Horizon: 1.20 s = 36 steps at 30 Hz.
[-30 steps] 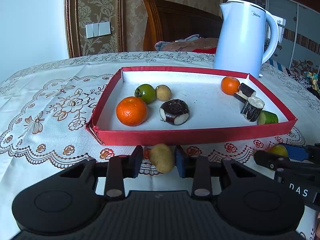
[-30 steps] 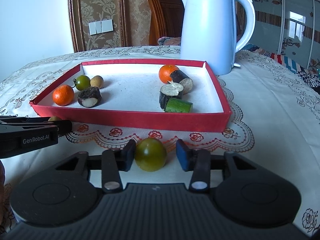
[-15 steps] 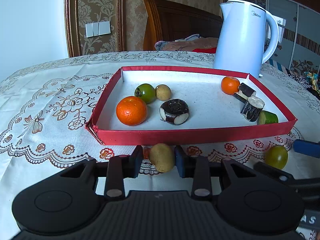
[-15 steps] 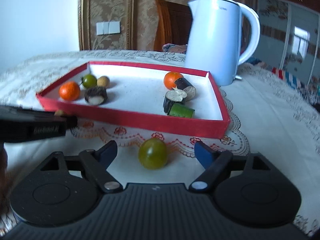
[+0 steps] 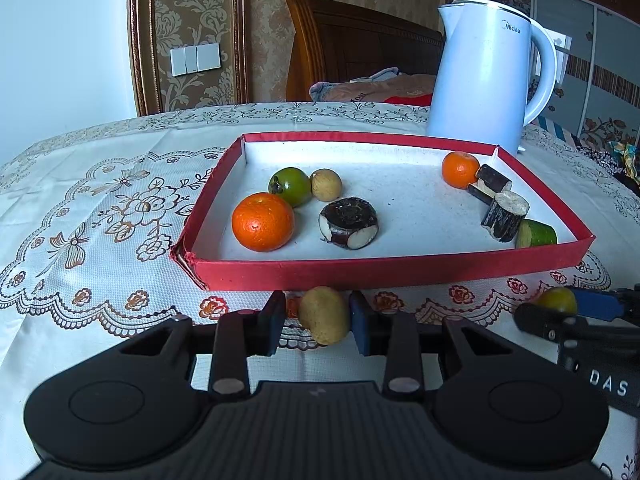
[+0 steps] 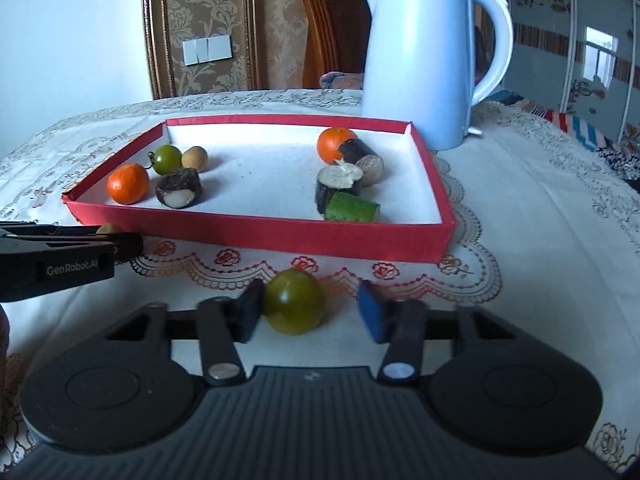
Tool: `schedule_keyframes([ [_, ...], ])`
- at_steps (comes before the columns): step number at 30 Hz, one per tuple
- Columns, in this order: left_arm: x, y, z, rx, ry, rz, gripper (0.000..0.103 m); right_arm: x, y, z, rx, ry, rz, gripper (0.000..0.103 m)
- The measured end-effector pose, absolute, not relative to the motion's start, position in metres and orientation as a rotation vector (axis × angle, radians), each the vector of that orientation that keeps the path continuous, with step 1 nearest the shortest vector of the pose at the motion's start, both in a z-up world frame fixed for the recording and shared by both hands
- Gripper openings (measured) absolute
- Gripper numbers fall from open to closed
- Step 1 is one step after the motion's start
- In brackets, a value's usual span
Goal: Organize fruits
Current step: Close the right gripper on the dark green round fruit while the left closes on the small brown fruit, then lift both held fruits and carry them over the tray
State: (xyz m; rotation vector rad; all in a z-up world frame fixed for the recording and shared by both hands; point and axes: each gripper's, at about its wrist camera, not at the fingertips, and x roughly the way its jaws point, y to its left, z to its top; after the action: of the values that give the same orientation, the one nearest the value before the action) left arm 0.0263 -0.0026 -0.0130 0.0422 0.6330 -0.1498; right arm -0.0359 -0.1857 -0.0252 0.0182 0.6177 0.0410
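Observation:
My left gripper (image 5: pixel 318 318) is shut on a small tan fruit (image 5: pixel 324 314), just in front of the red tray's (image 5: pixel 392 272) near rim. The jaws of my right gripper (image 6: pixel 310 312) are closing around a green round fruit (image 6: pixel 294 302) on the tablecloth. Its left pad touches the fruit and its right pad stands a little apart. In the tray lie two tangerines (image 5: pixel 263 221) (image 5: pixel 460 169), a green fruit (image 5: pixel 291 186), a tan fruit (image 5: pixel 326 185), dark cut pieces (image 5: pixel 348 222) and a green piece (image 5: pixel 536 234). Each gripper shows in the other's view, the right gripper (image 5: pixel 560 308) and the left gripper (image 6: pixel 116 236).
A white electric kettle (image 5: pixel 484 80) stands right behind the tray's far right corner. The table wears a lace cloth (image 5: pixel 100 220) with an embroidered border. A wooden chair (image 5: pixel 360 48) stands behind the table, and part of a hand shows at the left edge (image 6: pixel 3 332).
The right gripper's jaws swung wide half a second ago and have come back in around the green fruit. The left gripper and its tan fruit have stayed still.

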Motion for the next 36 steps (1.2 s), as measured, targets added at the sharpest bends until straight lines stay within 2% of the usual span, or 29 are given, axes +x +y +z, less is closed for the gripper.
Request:
schedule_keyframes([
  [1,0.026,-0.002,-0.013,0.042,0.633,-0.15,0.034,-0.035,-0.185,-0.025,0.019,0.615,0.042,0.036],
  [3,0.026,-0.002,-0.013,0.043,0.633,-0.15,0.034,-0.034,-0.183,-0.026,0.013,0.618,0.046,0.036],
  [5,0.026,-0.003,-0.013,0.043,0.633,-0.15,0.034,-0.034,-0.18,-0.026,-0.003,0.617,0.054,0.03],
  [22,0.026,-0.003,-0.013,0.045,0.632,-0.15,0.034,-0.034,-0.179,-0.025,-0.014,0.605,0.032,0.03],
  [30,0.024,-0.002,-0.012,0.044,0.619,-0.154,0.027,-0.036,-0.182,-0.024,0.007,0.593,0.033,0.03],
  [36,0.023,0.001,-0.011,0.038,0.616,-0.148,0.027,-0.038,-0.182,-0.023,0.008,0.583,0.027,0.03],
])
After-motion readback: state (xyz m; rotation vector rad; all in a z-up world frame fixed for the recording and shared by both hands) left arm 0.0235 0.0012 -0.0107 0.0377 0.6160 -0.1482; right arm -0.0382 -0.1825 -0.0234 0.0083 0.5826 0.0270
